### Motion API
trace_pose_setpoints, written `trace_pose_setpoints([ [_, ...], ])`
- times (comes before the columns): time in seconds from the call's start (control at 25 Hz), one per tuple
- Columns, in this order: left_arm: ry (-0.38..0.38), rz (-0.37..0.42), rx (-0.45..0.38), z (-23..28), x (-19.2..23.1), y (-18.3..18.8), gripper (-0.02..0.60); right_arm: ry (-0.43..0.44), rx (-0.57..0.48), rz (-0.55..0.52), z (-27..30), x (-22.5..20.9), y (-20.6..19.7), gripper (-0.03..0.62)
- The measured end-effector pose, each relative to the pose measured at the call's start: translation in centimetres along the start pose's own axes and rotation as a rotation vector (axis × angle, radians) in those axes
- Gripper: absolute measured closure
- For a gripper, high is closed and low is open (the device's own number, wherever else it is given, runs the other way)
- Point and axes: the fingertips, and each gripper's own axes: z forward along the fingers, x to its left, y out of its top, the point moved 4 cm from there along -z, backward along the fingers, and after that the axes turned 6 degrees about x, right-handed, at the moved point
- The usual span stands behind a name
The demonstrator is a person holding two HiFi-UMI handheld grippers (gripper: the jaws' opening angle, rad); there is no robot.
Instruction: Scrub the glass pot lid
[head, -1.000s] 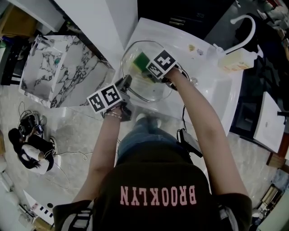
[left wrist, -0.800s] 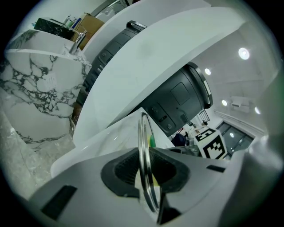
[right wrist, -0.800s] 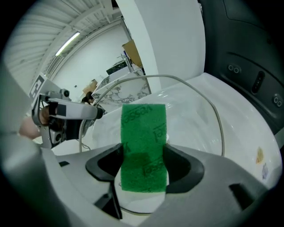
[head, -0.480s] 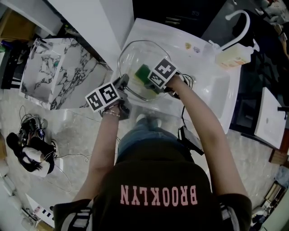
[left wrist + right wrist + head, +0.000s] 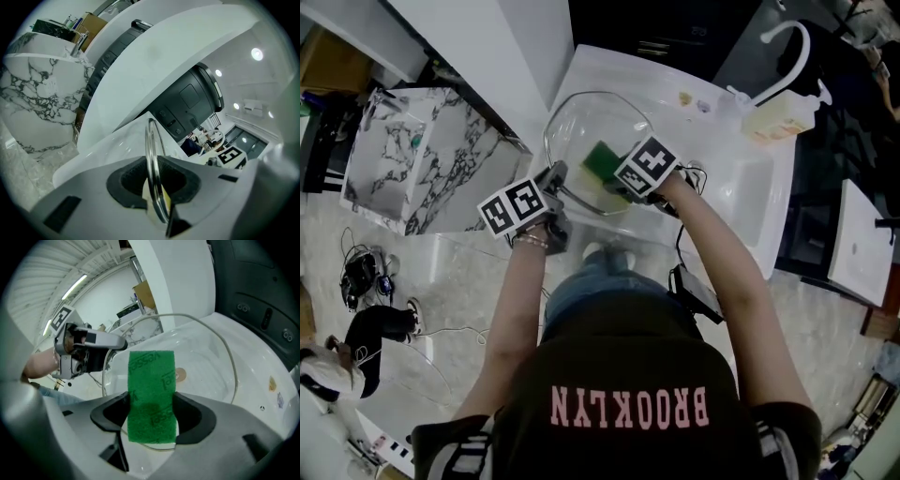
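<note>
Two left gripper (image 5: 153,183) fingers (image 5: 123,183) pinch glass lid (image 5: 150,140) rim; right gripper (image 5: 152,417) clamps sponge (image 5: 151,380).

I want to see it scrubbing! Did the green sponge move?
Yes. The green sponge slid down the picture, toward the person and away from the white faucet.

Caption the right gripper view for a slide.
Right gripper holds a green scouring pad over the glass pot lid, whose rim the left gripper grips.
</note>
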Motion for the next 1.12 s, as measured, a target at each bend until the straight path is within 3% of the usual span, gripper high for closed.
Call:
trace_pose_setpoints([
  [0.24, 0.001, 0.015, 0.005, 0.0, -0.2, 0.1, 0.525, -0.066, -0.144, 0.023, -2.2, -2.4, 4.0, 0.318],
  [0.52, 0.006, 0.023, 0.022, 0.0, -0.3, 0.1, 0.525, -0.097, -0.124, 0.031, -1.3, -4.5, 7.5, 0.318],
  [0.68, 0.006, 0.026, 0.03, 0.0, -0.4, 0.0, 0.525, -0.103, -0.121, 0.108, -0.7, -6.3, 8.7, 0.318],
  [0.84, 0.007, 0.034, 0.035, 0.0, -0.4, 0.0, 0.525, -0.057, -0.143, 0.201, -0.5, -7.2, 9.8, 0.318],
  [1.12, 0.003, 0.048, 0.03, 0.1, -0.7, 0.2, 0.523, -0.07, -0.127, 0.226, 0.0, -8.3, 9.9, 0.316],
])
